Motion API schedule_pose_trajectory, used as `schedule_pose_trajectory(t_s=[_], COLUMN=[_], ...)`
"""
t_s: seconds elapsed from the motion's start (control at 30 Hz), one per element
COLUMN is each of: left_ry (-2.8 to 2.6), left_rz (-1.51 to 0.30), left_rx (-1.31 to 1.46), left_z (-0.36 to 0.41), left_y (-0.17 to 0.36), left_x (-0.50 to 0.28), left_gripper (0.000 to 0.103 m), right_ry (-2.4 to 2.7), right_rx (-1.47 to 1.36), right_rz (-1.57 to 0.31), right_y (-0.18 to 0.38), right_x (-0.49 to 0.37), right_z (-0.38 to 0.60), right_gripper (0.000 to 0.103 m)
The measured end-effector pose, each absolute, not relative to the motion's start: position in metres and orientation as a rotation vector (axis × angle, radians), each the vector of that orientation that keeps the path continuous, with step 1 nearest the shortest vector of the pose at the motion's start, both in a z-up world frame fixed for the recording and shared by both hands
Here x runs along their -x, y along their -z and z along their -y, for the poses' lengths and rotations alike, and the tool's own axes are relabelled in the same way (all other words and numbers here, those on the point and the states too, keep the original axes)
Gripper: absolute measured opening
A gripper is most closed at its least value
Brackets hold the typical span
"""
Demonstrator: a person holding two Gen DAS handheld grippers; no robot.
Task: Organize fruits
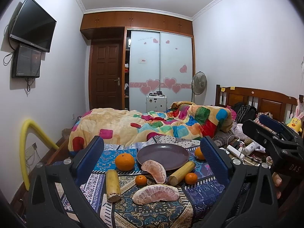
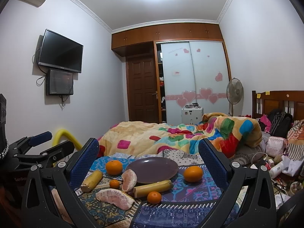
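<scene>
purple plate (image 2: 152,169) between spread claws

Right gripper (image 2: 148,157) jaws wide; fruit round purple plate (image 2: 152,169) (bare).

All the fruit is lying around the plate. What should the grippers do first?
Probably lower the left gripper onto the nearest pomelo piece. Both grippers are open and hold nothing, the plate holds no fruit, and that piece lies closest between its fingers.

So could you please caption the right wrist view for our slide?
Open right gripper facing empty purple plate ringed by fruit.
</scene>
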State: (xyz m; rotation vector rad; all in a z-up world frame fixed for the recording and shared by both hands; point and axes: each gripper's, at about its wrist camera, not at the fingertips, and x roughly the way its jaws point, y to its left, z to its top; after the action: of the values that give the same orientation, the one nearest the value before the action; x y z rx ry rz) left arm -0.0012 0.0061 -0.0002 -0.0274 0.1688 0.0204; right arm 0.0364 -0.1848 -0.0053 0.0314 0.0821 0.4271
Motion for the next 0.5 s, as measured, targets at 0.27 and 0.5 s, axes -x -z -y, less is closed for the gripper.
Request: schedule_pose_trajectory(t_s=[0.27, 0.5], left_ry=[-0.019, -0.019], left_rz=[-0.169, -0.169], left_rx=[0.026, 0.026], left_z=[-0.0036, -0.0033], left_y=[-0.0015, -0.0015], left_x=[0.0013, 0.0018], left_gripper=[0.103, 0.103], right_ry=[-0.427, -0.431], right_rx=[-0.032, -0.036], right_rz=[-0.078, -0.078], right_y=[0.0046, 0.0026], right_x=[-0.0349, -0.0338], right_z=[0.1814, 0.1808], right_gripper=[0.103, 0.103])
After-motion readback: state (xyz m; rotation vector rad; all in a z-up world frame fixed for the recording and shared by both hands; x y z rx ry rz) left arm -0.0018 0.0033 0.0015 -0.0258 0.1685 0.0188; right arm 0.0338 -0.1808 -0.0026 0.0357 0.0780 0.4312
